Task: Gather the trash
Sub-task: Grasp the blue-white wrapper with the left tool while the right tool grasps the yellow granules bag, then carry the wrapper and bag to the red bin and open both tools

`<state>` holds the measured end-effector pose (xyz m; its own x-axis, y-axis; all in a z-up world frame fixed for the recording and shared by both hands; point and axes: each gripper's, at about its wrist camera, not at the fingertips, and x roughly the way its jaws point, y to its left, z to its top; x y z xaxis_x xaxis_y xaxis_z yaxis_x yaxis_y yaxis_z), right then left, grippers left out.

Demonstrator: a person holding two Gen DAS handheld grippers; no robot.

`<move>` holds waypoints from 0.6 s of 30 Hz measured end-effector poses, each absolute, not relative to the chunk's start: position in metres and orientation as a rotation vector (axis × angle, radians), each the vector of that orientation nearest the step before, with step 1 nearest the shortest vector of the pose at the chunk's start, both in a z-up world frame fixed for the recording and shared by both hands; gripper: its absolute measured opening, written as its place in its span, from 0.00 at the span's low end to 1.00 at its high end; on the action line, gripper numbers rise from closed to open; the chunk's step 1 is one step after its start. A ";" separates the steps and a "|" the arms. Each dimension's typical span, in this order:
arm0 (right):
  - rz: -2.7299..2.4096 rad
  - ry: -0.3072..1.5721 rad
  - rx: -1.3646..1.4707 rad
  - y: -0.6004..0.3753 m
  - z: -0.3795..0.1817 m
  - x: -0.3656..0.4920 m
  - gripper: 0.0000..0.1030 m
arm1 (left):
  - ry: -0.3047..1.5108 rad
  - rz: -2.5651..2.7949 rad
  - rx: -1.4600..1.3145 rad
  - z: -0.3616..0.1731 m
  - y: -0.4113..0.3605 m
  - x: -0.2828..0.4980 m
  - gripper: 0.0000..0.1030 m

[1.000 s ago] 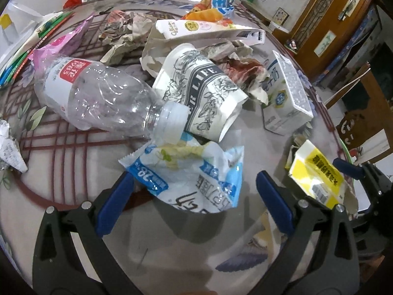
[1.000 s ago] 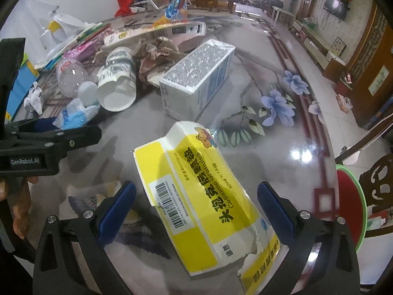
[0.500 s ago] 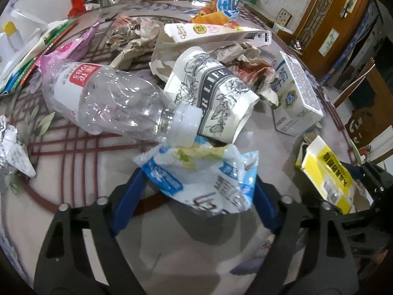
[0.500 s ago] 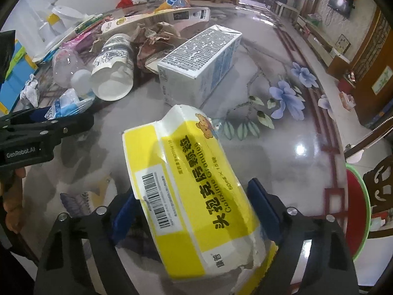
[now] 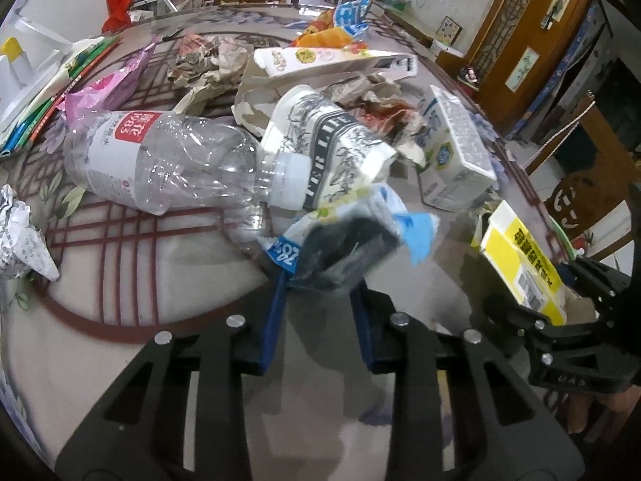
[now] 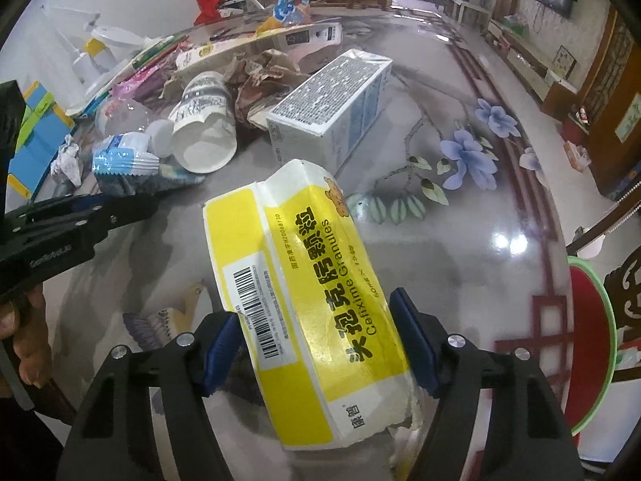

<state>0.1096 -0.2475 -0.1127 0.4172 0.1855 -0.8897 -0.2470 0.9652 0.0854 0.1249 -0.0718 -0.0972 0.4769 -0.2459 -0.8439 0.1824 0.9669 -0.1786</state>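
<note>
Closing on two pieces at once. Left tool (image 5: pixel 318 300) narrowing around the crumpled blue-and-white wrapper (image 5: pixel 348 248), blue pads already pinching its lower edge, wrapper bunched and tipped up off the bench (image 5: pixel 120 360). Right tool (image 6: pixel 320 344) narrowing on the yellow medicine box (image 6: pixel 304 300), pads flush against both long sides, box crushed and torn at its near end, tilted up.

Judged as early in the job: only these two items gripped, none yet seen dropped anywhere, no bin visible in either view.

Plenty left, placed from the paper cup (image 5: pixel 332 148): clear plastic bottle (image 5: pixel 160 164) touching it on the left, cap against the cup wall; white milk carton (image 5: pixel 456 156) just to its right; brown crumpled paper (image 5: pixel 376 100) right behind; long flat carton (image 5: pixel 336 60) and bright snack bag (image 5: pixel 340 24) further behind; pink plastic bag (image 5: pixel 116 84) far left; crumpled receipt (image 5: pixel 20 236) well apart at the left edge.
</note>
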 end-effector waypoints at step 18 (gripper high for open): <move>0.272 1.056 -0.008 -0.262 -0.092 0.090 0.66 | 0.987 -0.340 -0.090 -0.067 -0.071 0.095 0.20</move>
<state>0.0903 -0.2625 -0.0915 0.4624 0.2175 -0.8596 -0.2250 0.9665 0.1235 0.0952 -0.0714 -0.0668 0.5030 -0.3216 -0.8022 0.2402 0.9436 -0.2277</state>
